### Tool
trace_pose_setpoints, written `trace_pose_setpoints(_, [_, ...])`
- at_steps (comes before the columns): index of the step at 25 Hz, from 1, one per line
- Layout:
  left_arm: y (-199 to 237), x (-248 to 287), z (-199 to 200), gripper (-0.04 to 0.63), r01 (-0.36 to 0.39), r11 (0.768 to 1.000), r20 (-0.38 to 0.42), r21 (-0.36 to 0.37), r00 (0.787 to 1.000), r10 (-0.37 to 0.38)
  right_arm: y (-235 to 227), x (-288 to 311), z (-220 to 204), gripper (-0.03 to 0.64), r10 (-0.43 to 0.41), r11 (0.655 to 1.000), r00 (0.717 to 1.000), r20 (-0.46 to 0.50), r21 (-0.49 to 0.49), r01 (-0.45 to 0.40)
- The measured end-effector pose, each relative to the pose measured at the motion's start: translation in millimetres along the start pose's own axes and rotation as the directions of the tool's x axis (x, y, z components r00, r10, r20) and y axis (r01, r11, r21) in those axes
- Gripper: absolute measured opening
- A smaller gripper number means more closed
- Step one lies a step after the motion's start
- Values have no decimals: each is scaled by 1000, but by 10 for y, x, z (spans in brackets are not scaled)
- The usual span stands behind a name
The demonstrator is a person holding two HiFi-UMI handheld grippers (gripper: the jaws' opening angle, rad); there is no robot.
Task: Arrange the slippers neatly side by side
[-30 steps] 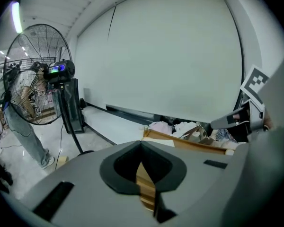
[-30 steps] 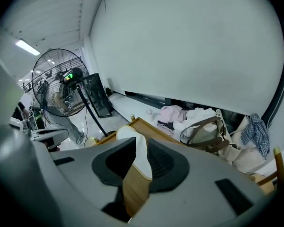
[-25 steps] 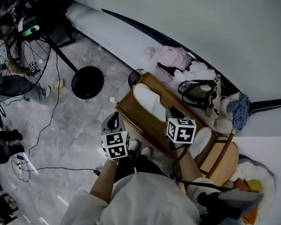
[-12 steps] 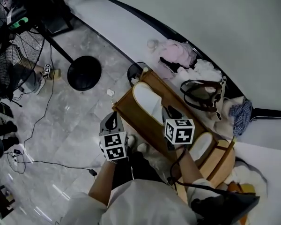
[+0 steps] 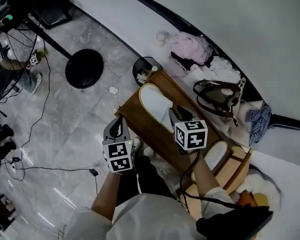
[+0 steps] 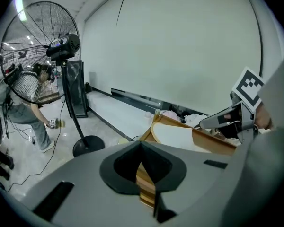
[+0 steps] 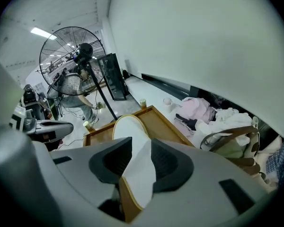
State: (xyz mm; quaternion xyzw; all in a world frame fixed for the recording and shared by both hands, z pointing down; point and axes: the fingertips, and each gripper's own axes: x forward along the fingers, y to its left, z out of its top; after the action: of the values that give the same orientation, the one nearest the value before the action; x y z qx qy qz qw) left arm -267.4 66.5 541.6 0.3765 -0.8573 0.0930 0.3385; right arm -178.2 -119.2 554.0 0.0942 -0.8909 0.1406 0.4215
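Wooden tray [image 5: 140,129] sat on the grey floor [image 5: 70,124] by the wall. One white slipper [image 5: 154,100] lay flat in its left half. A second white slipper [image 5: 215,155] was toward the tray's right end past the right arm, unclear if inside it. Right gripper [image 7: 141,142] was over the tray, its jaws released and just having been opening, with the first slipper's near end between them. Left gripper [image 6: 141,146] hung just beside the tray's near wall, jaws clenched tip to tip, with a sliver of the tray's wood showing through the slit. Clothes pile [image 5: 190,46] and bag [image 5: 217,96] were behind the tray, and a fan base [image 5: 85,69] stood to the left.
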Motion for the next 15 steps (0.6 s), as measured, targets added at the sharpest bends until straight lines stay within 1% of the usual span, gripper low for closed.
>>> trace_pose_setpoints(9, [10,168,-77,5,5,1000,-26,-24,1000,-5,-24,270,-61,149,47,998,996,-79,-47,-51])
trace_pose_setpoints(15, [-29,248,-82,5,14,999,-14,-44,1000,-15,-37,396,-47,167,77,992,991,-110,-91,-87])
